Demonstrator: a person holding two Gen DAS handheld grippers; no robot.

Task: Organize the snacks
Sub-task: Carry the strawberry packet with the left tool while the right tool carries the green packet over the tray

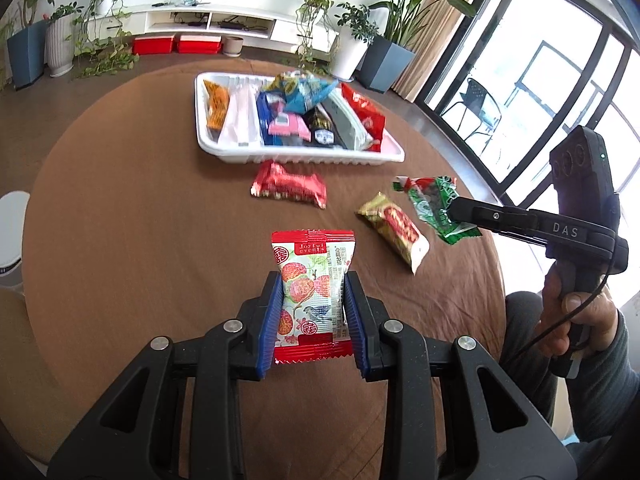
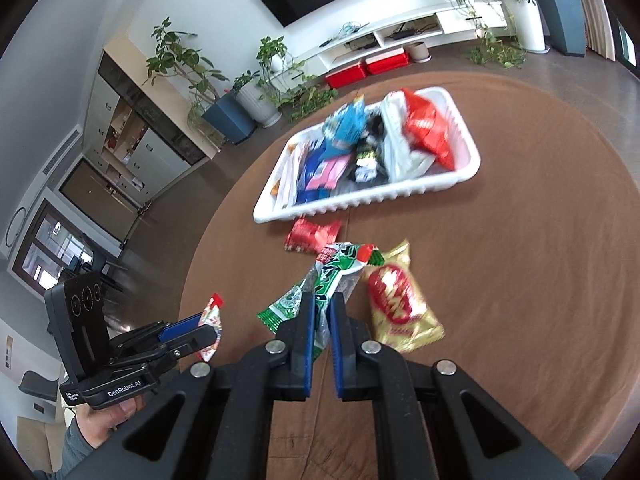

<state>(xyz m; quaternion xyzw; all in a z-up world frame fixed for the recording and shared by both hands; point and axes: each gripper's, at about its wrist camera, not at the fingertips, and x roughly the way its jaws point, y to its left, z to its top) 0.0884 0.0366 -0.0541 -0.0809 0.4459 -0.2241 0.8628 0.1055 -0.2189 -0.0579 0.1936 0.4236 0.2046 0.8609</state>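
Both tools are loaded: my left tool (image 1: 314, 300) is clamped on a red-and-white fruit-print snack packet (image 1: 312, 292), its blue pads pressing the packet's two sides, and my right tool (image 2: 320, 312) is pinched tight on the crinkled end of a green snack wrapper (image 2: 320, 280); both packets look to hang clear of the cloth. From largest to smallest: the round tabletop (image 1: 140, 220), under a brown cloth, carries everything; at its far side sits the white tray (image 1: 304, 156), already crowded with packets, among them an orange one at the left end, a white one, blue ones, a pink one, dark ones and a red bag (image 1: 366, 114) at the right end. Outside it, a gold pouch with a red label (image 1: 394, 226) lies loose on the cloth just beside the green wrapper, and a small red foil packet (image 1: 290, 186) lies just in front of the tray's near wall. As I judge it, the sorting is well past the middle: most of the snacks are in the tray, two are in my tools and on their way, and two wait on the cloth. What is left is to carry these two across and drop them in, then come back for the gold pouch and the red foil packet. Room in the tray looks tight, so the last ones may have to lie on top of others.
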